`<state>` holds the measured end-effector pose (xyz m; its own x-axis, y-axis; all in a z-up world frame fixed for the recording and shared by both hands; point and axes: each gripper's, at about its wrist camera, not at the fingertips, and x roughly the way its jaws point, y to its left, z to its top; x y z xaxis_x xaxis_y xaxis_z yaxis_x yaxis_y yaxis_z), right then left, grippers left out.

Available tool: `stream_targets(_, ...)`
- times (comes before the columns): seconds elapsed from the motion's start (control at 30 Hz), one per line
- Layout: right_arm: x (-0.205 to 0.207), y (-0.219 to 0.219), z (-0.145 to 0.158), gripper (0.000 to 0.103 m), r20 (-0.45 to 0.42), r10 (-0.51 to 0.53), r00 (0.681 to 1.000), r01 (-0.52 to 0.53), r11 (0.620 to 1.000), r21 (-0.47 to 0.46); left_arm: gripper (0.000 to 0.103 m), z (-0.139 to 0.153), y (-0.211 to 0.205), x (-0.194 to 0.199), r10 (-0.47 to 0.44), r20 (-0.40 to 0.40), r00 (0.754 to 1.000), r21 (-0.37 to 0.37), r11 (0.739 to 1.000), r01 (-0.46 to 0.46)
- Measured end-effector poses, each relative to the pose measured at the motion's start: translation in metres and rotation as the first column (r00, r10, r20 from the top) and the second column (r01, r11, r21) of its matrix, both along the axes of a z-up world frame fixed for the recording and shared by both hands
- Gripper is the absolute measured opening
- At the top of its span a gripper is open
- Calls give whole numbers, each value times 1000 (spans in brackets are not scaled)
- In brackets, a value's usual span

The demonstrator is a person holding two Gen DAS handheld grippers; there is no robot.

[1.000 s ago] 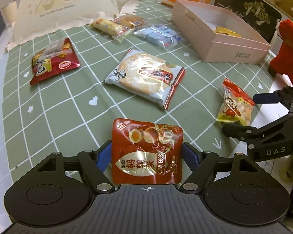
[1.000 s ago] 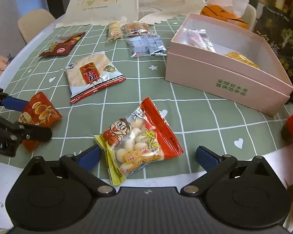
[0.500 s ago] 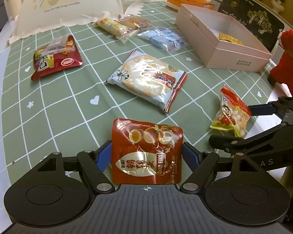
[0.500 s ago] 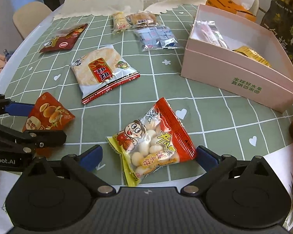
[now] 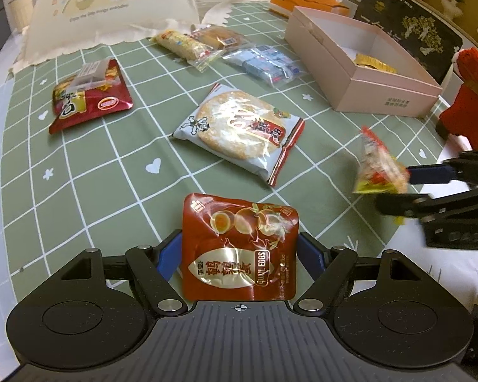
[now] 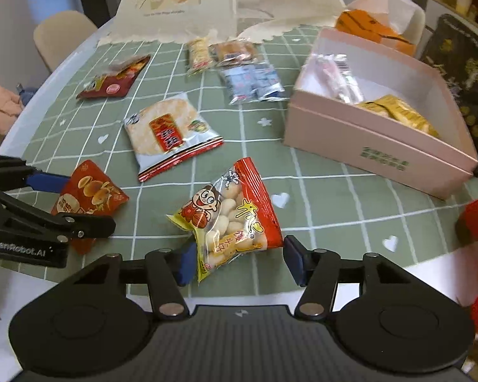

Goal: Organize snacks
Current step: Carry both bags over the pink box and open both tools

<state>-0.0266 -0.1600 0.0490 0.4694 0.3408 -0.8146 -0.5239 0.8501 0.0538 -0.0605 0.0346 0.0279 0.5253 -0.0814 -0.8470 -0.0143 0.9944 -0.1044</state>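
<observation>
Pink cardboard forms the open gift box (image 6: 379,156), the likely destination; it stands on the green checked surface (image 6: 318,197) ahead and to the right of the right gripper (image 6: 239,258), and the left gripper (image 5: 239,251) is well apart from it. The right hand is therefore the nearer one for the next placement.

Right gripper: the jaws have just been closing, and the bun-snack packet (image 6: 229,213) sits between them, its lower half pinched between the blue pads. In the left wrist view the packet (image 5: 379,165) appears clear of the surface. Its long axis runs forward from the jaws and leans right, toward the box. The packet is clear film with red and yellow printed ends, a cartoon face and small pale round pieces inside; it is soft and will sag beyond the pads.

Left gripper: the jaws stand half open against the two side edges of the quail-egg pouch (image 5: 239,245), which they hold. The pouch is glossy dark red foil, roughly square, its long axis pointing straight ahead.

Judgement: the coming move is a carry forward and to the right, over the near wall of the box, which already holds a yellow packet (image 6: 401,114) and a clear wrapped item (image 6: 337,76). The rice-cracker packet (image 6: 169,133) lies on the surface between both grippers and the far snacks.
</observation>
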Motion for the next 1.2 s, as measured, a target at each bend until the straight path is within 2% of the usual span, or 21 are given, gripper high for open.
stream_targets(0.13,-5,-27,19,56,23,-48,999,47,999,18,80,8,-6,-6,-47,26,999,-57,997,49)
stream_targets(0.23,-6,-49,37,56,24,-102,995,101,994,43,80,36,-20,-4,-130,89,988,-59,989,135)
stream_targets(0.3,-6,-60,48,56,31,-130,991,128,990,65,80,67,-30,9,-200,165,966,-70,975,213)
stream_targets(0.4,1,-71,61,56,42,-160,986,156,984,82,80,120,-47,43,-279,299,913,-32,953,301)
stream_targets(0.5,6,-75,69,56,79,-170,982,164,983,82,81,159,-65,88,-298,408,863,-36,940,341)
stream_targets(0.57,8,-78,74,56,106,-177,979,168,982,85,81,170,-77,122,-286,444,849,-64,935,349)
stream_targets(0.63,9,-83,77,56,128,-189,974,179,980,88,81,164,-87,160,-255,418,872,-134,932,337)
stream_targets(0.73,11,-92,80,56,136,-222,966,211,973,90,81,125,-102,212,-274,260,926,-199,923,329)
stream_targets(0.8,11,-100,81,56,138,-244,960,233,968,90,81,104,-104,219,-266,229,937,-198,929,312)
stream_targets(0.87,11,-106,83,56,142,-261,955,250,964,92,81,94,-94,210,-216,246,945,-240,931,275)
stream_targets(0.97,21,-111,91,56,139,-262,955,247,962,121,81,88,-71,194,-140,274,951,-376,895,240)
stream_targets(1.1,49,-102,106,56,147,-257,955,235,960,149,81,86,-64,206,-80,245,966,-456,870,188)
stream_targets(1.2,62,-99,121,56,193,-270,943,243,958,152,81,93,-56,211,14,313,950,-573,800,177)
